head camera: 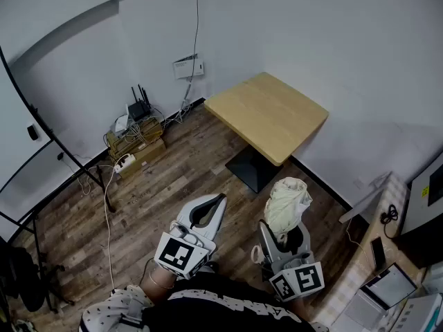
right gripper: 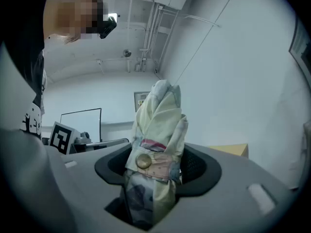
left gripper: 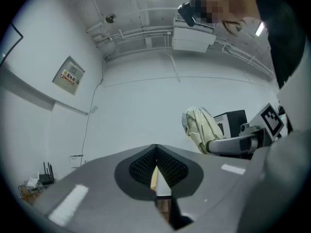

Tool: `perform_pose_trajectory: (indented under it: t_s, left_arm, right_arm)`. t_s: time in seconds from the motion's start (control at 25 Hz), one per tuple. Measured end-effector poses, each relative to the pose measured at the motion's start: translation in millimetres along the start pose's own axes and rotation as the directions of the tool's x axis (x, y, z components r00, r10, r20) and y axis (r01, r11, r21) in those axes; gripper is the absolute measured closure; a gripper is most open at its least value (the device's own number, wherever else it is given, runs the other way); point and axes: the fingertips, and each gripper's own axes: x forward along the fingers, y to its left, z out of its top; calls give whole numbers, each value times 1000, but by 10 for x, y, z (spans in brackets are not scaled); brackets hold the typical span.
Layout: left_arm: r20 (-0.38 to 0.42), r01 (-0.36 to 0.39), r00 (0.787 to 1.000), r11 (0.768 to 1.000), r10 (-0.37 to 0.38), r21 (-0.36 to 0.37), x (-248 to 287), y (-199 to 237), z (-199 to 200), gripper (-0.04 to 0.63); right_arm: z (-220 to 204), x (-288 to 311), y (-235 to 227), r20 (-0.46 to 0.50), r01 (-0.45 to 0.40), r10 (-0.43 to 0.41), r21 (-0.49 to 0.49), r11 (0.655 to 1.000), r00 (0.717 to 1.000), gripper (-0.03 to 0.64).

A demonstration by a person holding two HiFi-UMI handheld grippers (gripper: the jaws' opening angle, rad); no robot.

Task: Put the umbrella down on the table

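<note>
Right tool (head camera: 282,244) pinched umbrella (head camera: 288,200) upright; desk (head camera: 266,113) lay well ahead of it. Risk: soft fabric (strap (right gripper: 154,163) buttoned) could slip en route. Left tool (head camera: 206,214) pressed together, empty.

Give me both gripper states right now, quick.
Left gripper: closed, holding nothing.
Right gripper: closed on the folded umbrella.

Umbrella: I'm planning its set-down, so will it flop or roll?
The umbrella is strapped-up cloth, so it probably squashes softly in the right gripper. Its rounded bundle may roll slightly on the flat table. It is compact, so likely light.
</note>
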Motion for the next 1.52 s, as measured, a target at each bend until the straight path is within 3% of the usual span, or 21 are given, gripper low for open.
perform_pose_trajectory:
  t_s: [0.52, 0.84, 1.16, 1.32, 1.52]
  left_arm:
    - [-67, -39, 997, 998, 36, -52, -138, -24, -161, 595]
    - [-58, -46, 997, 999, 45, -7, -185, -716, -173, 595]
    - [-51, -123, 991, 992, 124, 17, -359, -675, -110, 595]
    - [-67, -85, 994, 996, 87, 30, -301, -777, -170, 595]
    - [-45, -19, 999, 1000, 19, -2, -45, -846, -200, 595]
  right_arm:
    - [-114, -85, 83, -73, -24, 26, 23, 999, 997, 330]
    - [-115, -687, -198, -36, -41, 43, 63, 997, 998, 330]
    - [-140, -719, -103, -26, -77, 79, 64, 995, 997, 330]
    - [-162, -766, -143, -26, -78, 80, 72, 994, 996, 330]
    - [-113, -773, -299, -33, -16, 17, 43, 999, 999, 330]
